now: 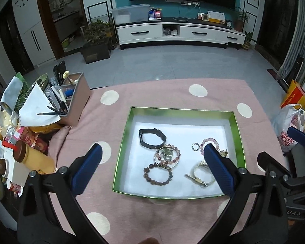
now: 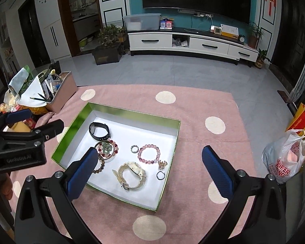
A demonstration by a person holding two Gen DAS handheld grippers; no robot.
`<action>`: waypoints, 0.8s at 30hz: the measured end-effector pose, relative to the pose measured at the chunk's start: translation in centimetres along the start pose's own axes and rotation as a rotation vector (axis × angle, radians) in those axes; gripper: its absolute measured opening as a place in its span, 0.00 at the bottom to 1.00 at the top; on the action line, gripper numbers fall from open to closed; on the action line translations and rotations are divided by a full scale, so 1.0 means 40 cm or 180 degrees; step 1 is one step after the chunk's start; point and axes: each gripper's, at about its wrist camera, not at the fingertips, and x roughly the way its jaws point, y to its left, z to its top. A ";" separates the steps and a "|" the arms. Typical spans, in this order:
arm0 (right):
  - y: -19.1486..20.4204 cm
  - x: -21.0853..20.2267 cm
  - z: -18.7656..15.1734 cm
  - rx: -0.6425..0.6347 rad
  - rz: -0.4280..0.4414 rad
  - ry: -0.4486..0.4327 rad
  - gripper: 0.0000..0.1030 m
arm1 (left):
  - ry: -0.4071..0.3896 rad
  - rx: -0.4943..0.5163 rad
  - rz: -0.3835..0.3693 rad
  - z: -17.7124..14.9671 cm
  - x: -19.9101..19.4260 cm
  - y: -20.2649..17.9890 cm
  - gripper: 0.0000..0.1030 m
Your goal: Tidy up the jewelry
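Both tools, the left tool [image 1: 152, 169] and the right tool [image 2: 150, 167], are held wide apart with nothing in them. The jewelry is seen below them in the green box [image 2: 71, 122]. The piled bracelets [image 1: 167, 155] could be grabbed together, because they overlap.

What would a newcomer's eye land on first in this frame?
The green-walled box in the middle of the pink polka-dot cloth, its white floor strewn with jewelry: a black watch at the far left, a pink bead bracelet near the centre, a cream watch in front. Next, the blue-padded left gripper and right gripper, jaws wide and empty, above the box.
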 end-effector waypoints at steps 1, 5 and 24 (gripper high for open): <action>0.002 0.001 -0.001 -0.0004 -0.0002 0.0004 0.99 | 0.0001 -0.0015 0.0003 0.001 0.000 0.003 0.98; 0.004 0.006 0.001 0.0002 0.0008 0.0015 0.99 | 0.0002 -0.0018 0.0043 0.004 0.002 0.009 0.98; 0.009 0.027 -0.001 -0.0015 -0.0007 0.0037 0.99 | 0.0065 -0.0006 0.0095 0.007 0.031 0.010 0.98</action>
